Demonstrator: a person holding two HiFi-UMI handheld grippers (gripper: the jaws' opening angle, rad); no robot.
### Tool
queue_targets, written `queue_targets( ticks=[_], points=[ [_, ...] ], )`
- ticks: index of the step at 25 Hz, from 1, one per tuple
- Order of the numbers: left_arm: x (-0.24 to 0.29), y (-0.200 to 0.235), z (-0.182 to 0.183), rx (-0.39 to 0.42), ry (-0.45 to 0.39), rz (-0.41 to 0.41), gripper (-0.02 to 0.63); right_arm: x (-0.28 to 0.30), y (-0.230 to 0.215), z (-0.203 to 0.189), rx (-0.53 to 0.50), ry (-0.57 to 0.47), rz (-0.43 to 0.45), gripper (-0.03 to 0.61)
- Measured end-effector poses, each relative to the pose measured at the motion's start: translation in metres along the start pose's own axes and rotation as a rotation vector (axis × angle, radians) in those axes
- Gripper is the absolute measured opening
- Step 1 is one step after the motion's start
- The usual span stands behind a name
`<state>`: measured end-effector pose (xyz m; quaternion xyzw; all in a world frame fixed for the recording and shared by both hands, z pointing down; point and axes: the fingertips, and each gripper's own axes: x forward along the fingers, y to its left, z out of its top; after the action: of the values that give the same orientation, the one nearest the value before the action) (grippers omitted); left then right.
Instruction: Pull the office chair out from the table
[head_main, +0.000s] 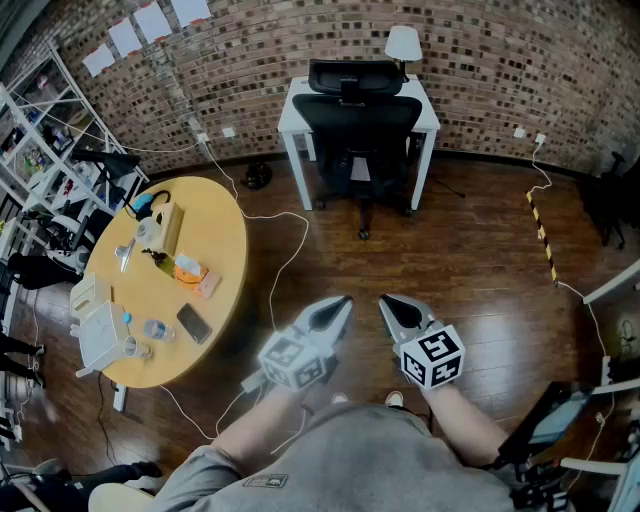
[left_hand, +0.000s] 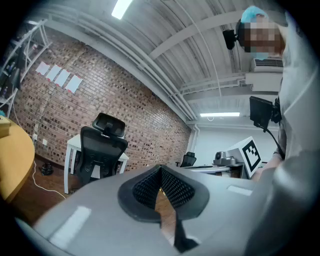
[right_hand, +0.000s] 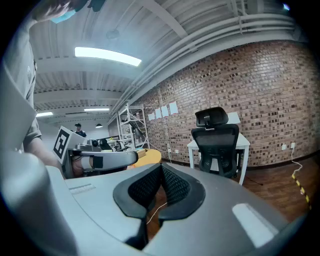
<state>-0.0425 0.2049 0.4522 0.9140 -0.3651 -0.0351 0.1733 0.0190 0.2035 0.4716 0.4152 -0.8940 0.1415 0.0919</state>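
Note:
A black office chair (head_main: 358, 130) with a headrest is pushed under a small white table (head_main: 296, 108) against the brick wall, far across the wooden floor. It also shows in the left gripper view, the chair (left_hand: 101, 150) at the left, and in the right gripper view, the chair (right_hand: 216, 145) right of centre. My left gripper (head_main: 340, 306) and right gripper (head_main: 391, 305) are side by side near my body, well short of the chair. Both are shut with nothing between the jaws; the left gripper (left_hand: 160, 172) and right gripper (right_hand: 161, 170) tips meet.
A round yellow table (head_main: 228, 250) with a phone, cups and boxes stands at the left. White cables (head_main: 285, 260) trail over the floor between it and the chair. Metal shelving (head_main: 40, 160) lines the left wall. A yellow-black strip (head_main: 541, 235) lies on the floor at the right.

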Motion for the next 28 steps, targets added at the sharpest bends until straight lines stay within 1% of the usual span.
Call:
queue_targets(
  ticks=[4, 9, 13, 17, 21, 25, 28],
  points=[
    [-0.004, 0.012, -0.002, -0.011, -0.017, -0.011, 0.002, 0.013, 0.003, -0.002, -0.007, 0.005, -0.017, 0.012],
    [-0.005, 0.035, -0.005, -0.019, 0.002, -0.023, 0.002, 0.029, 0.005, 0.001, -0.011, 0.006, -0.044, 0.012],
    [0.010, 0.046, 0.002, -0.024, -0.005, -0.029, 0.002, 0.039, -0.011, 0.004, -0.008, 0.012, -0.053, 0.012],
    [0.041, 0.065, 0.013, -0.016, -0.016, -0.021, 0.002, 0.059, -0.042, 0.013, -0.007, -0.003, -0.051, 0.012],
    [0.082, 0.092, 0.023, -0.004, -0.023, -0.013, 0.002, 0.088, -0.081, 0.026, -0.010, -0.013, -0.044, 0.012],
    [0.136, 0.113, 0.045, -0.007, -0.043, 0.005, 0.002, 0.112, -0.132, 0.049, -0.019, -0.023, -0.030, 0.012],
    [0.180, 0.132, 0.058, 0.009, -0.054, 0.020, 0.002, 0.129, -0.174, 0.067, -0.035, -0.018, -0.015, 0.012]
  ],
)
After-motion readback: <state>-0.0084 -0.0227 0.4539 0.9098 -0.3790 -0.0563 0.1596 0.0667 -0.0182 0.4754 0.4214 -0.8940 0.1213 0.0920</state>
